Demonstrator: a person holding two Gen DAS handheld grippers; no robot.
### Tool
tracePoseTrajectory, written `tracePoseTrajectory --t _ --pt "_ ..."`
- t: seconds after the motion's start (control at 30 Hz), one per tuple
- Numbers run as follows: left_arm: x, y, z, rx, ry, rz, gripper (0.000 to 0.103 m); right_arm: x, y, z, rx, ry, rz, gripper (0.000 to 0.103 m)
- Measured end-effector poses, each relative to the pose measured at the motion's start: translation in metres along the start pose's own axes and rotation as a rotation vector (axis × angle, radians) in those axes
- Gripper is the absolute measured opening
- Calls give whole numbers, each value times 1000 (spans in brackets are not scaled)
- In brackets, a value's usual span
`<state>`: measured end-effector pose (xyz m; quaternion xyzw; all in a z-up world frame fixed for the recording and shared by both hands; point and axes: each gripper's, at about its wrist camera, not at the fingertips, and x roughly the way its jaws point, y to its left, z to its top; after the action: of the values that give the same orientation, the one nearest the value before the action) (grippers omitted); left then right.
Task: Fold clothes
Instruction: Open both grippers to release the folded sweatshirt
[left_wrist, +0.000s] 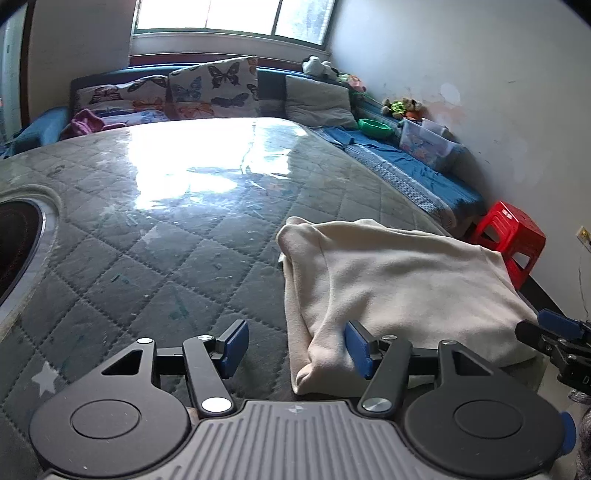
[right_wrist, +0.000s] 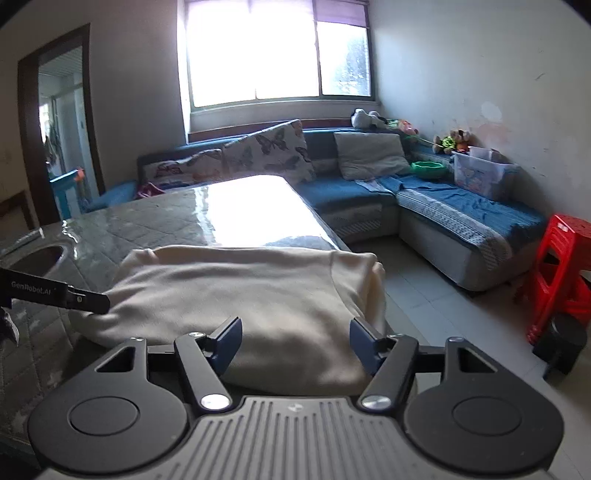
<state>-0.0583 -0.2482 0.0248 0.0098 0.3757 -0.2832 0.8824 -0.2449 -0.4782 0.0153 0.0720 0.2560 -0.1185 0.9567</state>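
A cream garment (left_wrist: 399, 284) lies folded in a thick rectangle at the near right corner of the quilted grey table (left_wrist: 166, 236). My left gripper (left_wrist: 295, 347) is open at the garment's near left corner, its right finger against the cloth. My right gripper (right_wrist: 295, 341) is open at the near edge of the same garment (right_wrist: 240, 291), holding nothing. The right gripper also shows at the right edge of the left wrist view (left_wrist: 557, 332). The left gripper's finger shows in the right wrist view (right_wrist: 85, 299), touching the garment's left side.
A round inset cooktop (left_wrist: 22, 240) sits at the table's left. A blue sofa (right_wrist: 443, 206) with butterfly cushions (left_wrist: 214, 88), a grey pillow, a green bowl (right_wrist: 428, 169) and a plastic box wraps the far side. Red stools (right_wrist: 561, 273) stand on the floor at right.
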Motion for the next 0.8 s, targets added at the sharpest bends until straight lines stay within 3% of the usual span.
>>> tracePoseTrajectory --t 0.4,0.8 --pt "-6 2 -6 -22 -9 57 67 7 -1 -7 -15 -16 48 70" --pt "-8 10 -9 -74 -13 46 70 16 0 3 -44 -9 79 79"
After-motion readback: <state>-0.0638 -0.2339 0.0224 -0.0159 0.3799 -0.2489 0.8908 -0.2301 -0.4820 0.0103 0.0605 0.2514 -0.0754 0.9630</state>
